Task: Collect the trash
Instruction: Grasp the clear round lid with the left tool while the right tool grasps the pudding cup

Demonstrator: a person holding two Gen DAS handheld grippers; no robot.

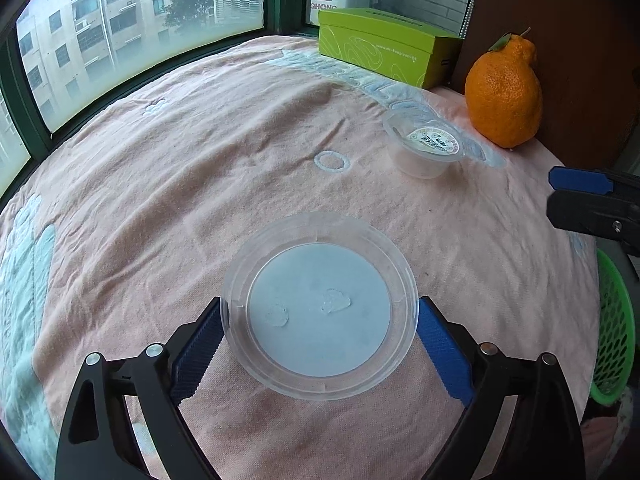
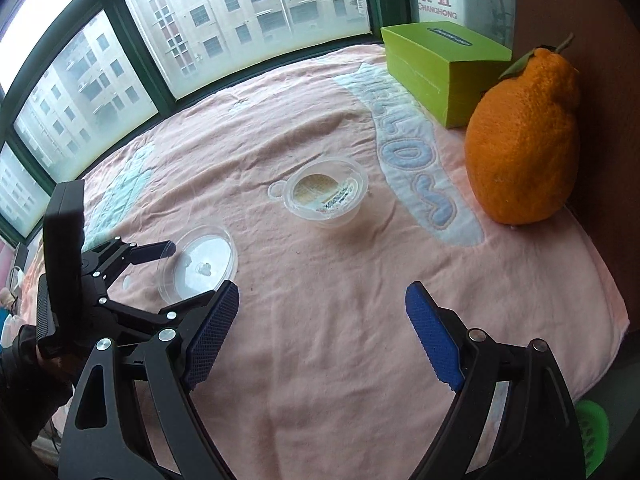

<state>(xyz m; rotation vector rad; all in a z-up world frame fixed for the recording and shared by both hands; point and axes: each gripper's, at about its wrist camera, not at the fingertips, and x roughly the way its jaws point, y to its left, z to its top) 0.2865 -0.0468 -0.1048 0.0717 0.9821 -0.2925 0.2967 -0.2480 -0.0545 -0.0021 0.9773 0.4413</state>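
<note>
A clear round plastic lid [image 1: 320, 308] lies between the fingers of my left gripper [image 1: 320, 312], whose blue pads touch its two sides; it rests on the pink cloth. It also shows in the right wrist view [image 2: 200, 266], held by the left gripper [image 2: 188, 270]. A small clear plastic cup with a printed foil top [image 1: 426, 148] stands further back, also in the right wrist view [image 2: 326, 192]. My right gripper [image 2: 322, 308] is open and empty above the cloth, short of the cup. Its tip shows at the right edge of the left wrist view [image 1: 580, 196].
A pink cloth [image 1: 200, 184] covers the table. A large orange fruit [image 1: 506, 92] and a green box [image 1: 384, 46] stand at the back right by a brown wall. A green mesh basket [image 1: 614, 328] sits beyond the table's right edge. Windows run along the far left.
</note>
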